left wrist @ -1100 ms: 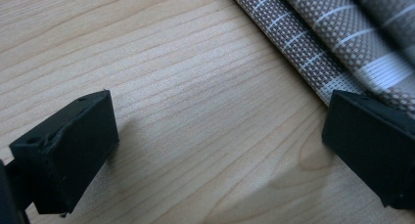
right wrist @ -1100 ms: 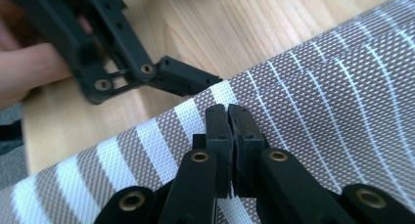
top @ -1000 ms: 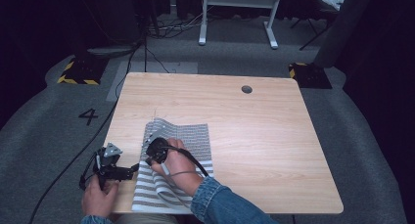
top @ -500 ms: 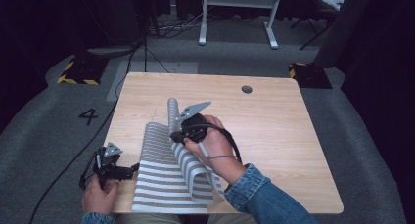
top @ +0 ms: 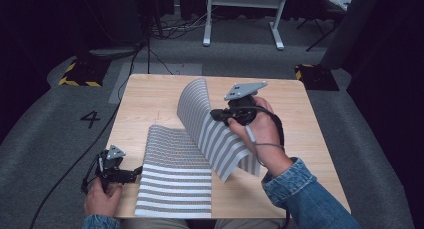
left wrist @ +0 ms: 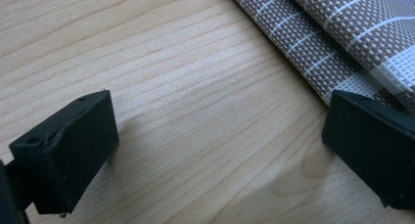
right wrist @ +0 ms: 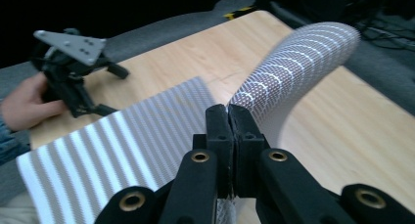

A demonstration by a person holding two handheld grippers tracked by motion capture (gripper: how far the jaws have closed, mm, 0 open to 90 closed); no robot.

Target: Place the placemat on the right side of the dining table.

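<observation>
**Right tool lifts the mat's flap while the left waits open**

The right tool, in the high view, is clamped on an edge of the striped mat and holds it raised above the tabletop. The lifted part arcs up and away from the person, its curled end over the far half of the tabletop. The rest of the mat lies flat at the near edge, stripes running across. The left tool sits low at the flat mat's left edge, about touching it, while the right hand is above and to the mat's right.

In the left gripper view, the left tool has its jaws wide apart over bare wood. The mat lies up and to the right of them, its edge running diagonally, and the right jaw reaches that edge.

In the right gripper view, the right tool has its jaws pressed together on the mat's edge. The flap curves up ahead and to the right. The flat part lies to the left, with the left tool beyond it.

Judging from this, the coming move turns on the flap's long axis: it runs from the right tool back to the fold, so carrying it over is the right hand's job.
</observation>
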